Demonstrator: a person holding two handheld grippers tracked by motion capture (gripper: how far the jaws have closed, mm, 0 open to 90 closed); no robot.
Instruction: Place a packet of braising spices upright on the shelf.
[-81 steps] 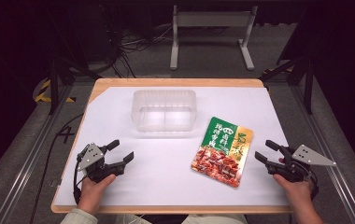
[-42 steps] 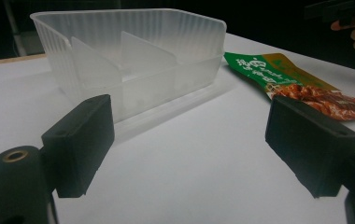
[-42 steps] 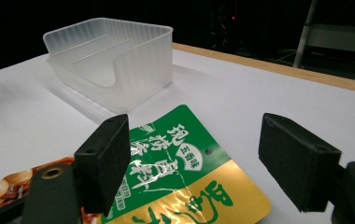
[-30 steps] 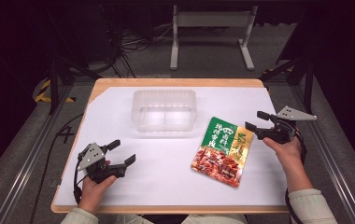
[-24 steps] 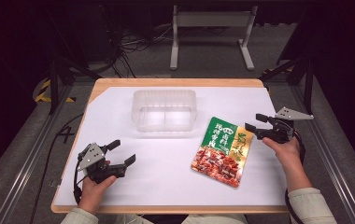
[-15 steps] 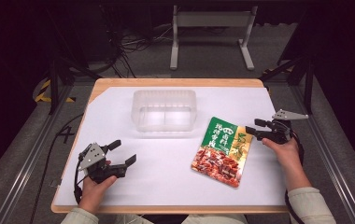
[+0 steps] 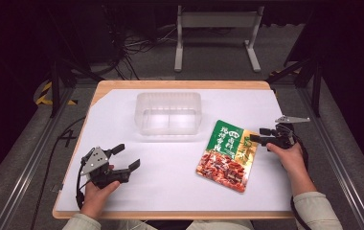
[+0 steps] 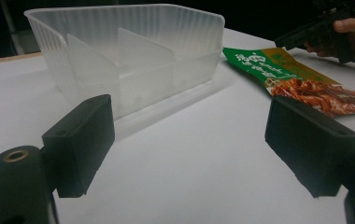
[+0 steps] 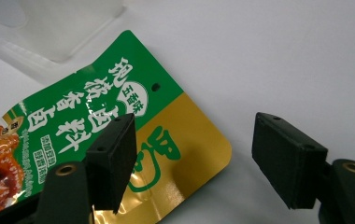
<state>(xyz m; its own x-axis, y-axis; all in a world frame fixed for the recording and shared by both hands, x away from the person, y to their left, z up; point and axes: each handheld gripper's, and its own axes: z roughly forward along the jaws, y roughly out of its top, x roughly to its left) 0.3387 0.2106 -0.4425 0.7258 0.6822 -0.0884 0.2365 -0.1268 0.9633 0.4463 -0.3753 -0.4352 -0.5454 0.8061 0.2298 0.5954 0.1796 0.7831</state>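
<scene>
High view: food pouch flat on white table, right of centre, near-right of clear tray. Left gripper near-left, jaws wide apart, empty. Right gripper at pouch's far-right corner.

Left gripper view: tray ahead, pouch far right.

Right gripper view: jaws wide apart, empty, straddling pouch's gold corner; contact unclear.

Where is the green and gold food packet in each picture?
High view: the green and gold food packet lies right of centre.
Left gripper view: upper right.
Right gripper view: lower left, under one jaw.
Shared landmark: the clear plastic tub beside the packet's green end.
</scene>
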